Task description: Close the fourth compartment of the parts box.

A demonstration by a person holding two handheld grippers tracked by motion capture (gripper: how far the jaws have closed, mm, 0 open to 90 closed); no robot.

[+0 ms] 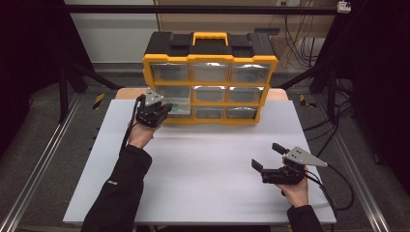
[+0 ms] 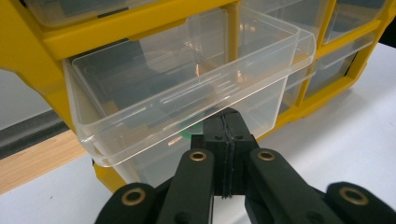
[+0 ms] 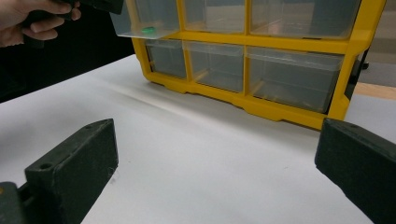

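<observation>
A yellow cabinet [image 1: 210, 59] of clear drawers stands at the back of the white table [image 1: 208, 193]. Its middle-row left drawer [image 1: 178, 104] is pulled out, and a small green thing [image 2: 186, 135] lies inside it. My left gripper [image 1: 163, 110] is shut, its tips [image 2: 226, 122] under the rim and against the front wall of that drawer [image 2: 187, 88]. Whether they pinch a tab there I cannot tell. My right gripper [image 1: 267, 156] rests open near the table's front right, nothing between its jaws [image 3: 217, 158]. From there the drawer [image 3: 144, 21] and the green thing [image 3: 148, 29] appear at the top left.
The other drawers of the cabinet [image 3: 261, 42] are pushed in. White tabletop stretches between the cabinet and the right gripper. A strip of wooden surface [image 2: 32, 163] lies behind the white board. Dark frame posts and cables stand around the table.
</observation>
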